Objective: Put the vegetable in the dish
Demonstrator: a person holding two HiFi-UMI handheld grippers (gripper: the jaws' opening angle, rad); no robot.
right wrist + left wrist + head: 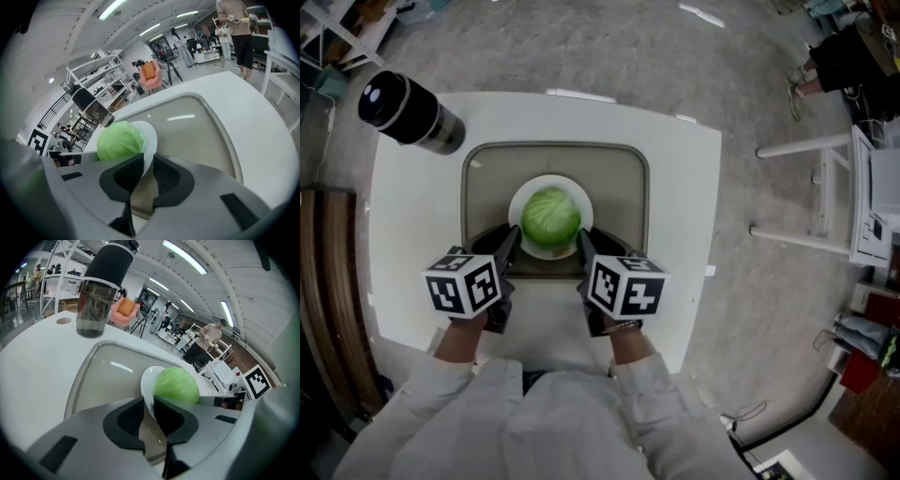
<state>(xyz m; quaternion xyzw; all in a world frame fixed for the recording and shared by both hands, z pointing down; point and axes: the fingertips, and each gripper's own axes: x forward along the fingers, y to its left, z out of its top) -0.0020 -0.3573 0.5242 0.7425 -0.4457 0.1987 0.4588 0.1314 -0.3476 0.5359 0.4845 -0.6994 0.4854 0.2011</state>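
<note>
There's the cabbage [550, 216], round, pale green and glossy, sitting in the smooth white dish [515, 208], which rests in a shallow grey tray [487, 173] with rounded corners on the white table [403, 244]. The left gripper [514, 246] and right gripper [584, 246] each have their dark jaws clamped on the dish's near rim. A clear cylinder with a black top [408, 111] stands at the table's far left corner.

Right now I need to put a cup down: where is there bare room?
Bare tabletop right of the tray; also left of it, nearer than the flask. Crowded: the tray's near half, where left gripper and right gripper pinch the plate holding the cabbage.
</note>
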